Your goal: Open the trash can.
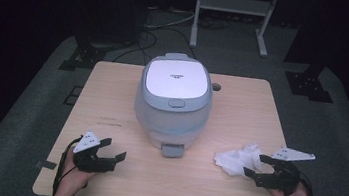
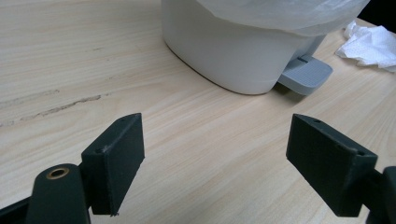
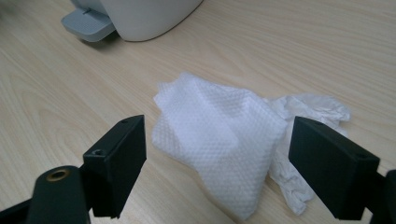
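Near the table's (image 1: 243, 94) right front corner, we centre the right gripper's (image 1: 258, 167) open jaws over the crumpled tissue (image 3: 219, 149) before closing; the left gripper (image 1: 114, 150) rests open, empty.

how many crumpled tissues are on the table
2, as far as I can tell. A larger white tissue lies ahead of the right gripper, between its open fingers. A smaller crumpled tissue lies touching it, partly tucked behind. More could be hidden underneath.
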### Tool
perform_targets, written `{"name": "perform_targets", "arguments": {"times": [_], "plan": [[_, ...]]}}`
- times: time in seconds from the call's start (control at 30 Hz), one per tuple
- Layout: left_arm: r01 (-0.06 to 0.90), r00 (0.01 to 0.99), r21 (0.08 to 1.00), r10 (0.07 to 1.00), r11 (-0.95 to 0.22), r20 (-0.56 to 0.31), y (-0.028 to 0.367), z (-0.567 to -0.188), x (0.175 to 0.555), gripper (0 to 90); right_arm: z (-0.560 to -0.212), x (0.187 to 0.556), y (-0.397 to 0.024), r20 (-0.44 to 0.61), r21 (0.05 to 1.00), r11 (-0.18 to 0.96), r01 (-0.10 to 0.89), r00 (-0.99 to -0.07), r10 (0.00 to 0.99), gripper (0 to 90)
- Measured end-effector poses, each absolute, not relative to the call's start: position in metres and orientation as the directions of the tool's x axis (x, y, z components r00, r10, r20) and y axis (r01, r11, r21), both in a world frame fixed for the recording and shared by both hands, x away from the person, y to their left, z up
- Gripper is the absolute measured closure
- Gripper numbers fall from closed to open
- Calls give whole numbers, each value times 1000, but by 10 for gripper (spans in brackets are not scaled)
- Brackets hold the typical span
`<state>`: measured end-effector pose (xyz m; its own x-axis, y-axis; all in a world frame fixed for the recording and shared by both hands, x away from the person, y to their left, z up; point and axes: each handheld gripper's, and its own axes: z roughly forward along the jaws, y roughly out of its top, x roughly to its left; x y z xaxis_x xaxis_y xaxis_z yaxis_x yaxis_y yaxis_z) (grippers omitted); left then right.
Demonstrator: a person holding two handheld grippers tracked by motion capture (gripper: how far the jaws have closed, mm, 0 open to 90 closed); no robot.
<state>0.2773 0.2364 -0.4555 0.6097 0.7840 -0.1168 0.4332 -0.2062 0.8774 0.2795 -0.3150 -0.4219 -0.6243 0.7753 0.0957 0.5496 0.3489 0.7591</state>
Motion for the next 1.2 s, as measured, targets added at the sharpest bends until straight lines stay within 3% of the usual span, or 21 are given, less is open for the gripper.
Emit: {"name": "perform_targets", "arguments": {"times": [0.27, 0.77, 1.13, 1.2], "plan": [[446, 639, 872, 754, -204, -150, 226, -453, 278, 186, -428, 282, -319, 121, 745, 338, 575, -615, 779, 179], [398, 715, 880, 689, -260, -120, 184, -448, 281, 186, -427, 282, -313, 117, 744, 343, 573, -618, 778, 179], [377, 770, 881, 625, -285, -127, 150, -440, 283, 267, -426, 282, -318, 127, 745, 335, 577, -616, 778, 179], [385, 776, 878, 615, -284, -141, 146, -440, 285, 318, -425, 282, -319, 132, 749, 328, 576, -614, 778, 179]]}}
